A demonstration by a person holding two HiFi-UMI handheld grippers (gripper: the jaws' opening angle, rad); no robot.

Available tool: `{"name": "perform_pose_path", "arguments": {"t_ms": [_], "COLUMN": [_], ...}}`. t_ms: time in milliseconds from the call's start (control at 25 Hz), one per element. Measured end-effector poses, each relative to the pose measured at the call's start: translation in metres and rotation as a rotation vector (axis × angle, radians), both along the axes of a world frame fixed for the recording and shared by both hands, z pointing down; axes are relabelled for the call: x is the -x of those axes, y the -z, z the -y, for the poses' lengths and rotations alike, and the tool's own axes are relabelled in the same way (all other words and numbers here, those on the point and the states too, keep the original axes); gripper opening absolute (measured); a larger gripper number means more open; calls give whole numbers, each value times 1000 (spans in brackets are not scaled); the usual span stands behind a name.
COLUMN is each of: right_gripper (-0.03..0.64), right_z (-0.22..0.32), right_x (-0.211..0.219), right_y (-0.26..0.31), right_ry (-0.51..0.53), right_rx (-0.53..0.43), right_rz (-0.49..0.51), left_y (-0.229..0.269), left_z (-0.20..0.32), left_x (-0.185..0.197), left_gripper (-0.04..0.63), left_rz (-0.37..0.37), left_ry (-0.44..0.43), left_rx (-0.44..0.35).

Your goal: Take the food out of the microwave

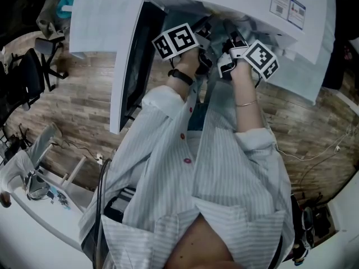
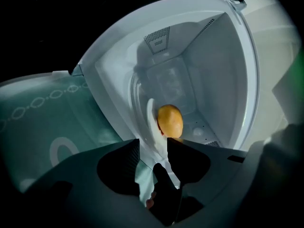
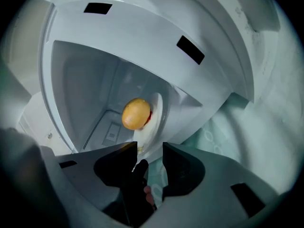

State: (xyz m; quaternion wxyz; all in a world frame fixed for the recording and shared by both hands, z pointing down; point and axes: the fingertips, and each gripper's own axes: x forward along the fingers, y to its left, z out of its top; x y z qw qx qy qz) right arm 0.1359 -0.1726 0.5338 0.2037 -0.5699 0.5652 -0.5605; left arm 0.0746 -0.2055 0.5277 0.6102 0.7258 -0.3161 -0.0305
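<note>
1. Left gripper (image 2: pixel 153 152): jaws spread wide, with the rim of a white plate (image 2: pixel 153 127) in the gap between them.
2. Right gripper (image 3: pixel 149 153): jaws likewise spread, with the same plate's rim in their gap.
3. Food (image 2: pixel 170 120): one round yellow-orange piece on the plate, just beyond both pairs of jaws.
4. Microwave (image 2: pixel 213 70): white cavity enclosing the plate and food; its door (image 1: pixel 126 66) stands open on the person's left.
</note>
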Motion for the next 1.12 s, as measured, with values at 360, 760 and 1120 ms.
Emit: {"name": "perform_pose_path", "arguments": {"t_ms": [360, 760, 1120], "right_gripper": [172, 103, 84], "right_z": [10, 17, 16], "right_x": [-2, 1, 3], "right_y": [2, -5, -4], "right_ry": [-8, 16, 16], "right_rx": [8, 31, 30], "right_rz": [8, -8, 18], "left_y": [-2, -4, -7], "left_z": [9, 9, 9], "left_x": [3, 3, 5], "left_gripper": [173, 172, 141], "left_rz": [36, 67, 76], "left_ry": [27, 22, 17], "left_rx": [49, 66, 86]}}
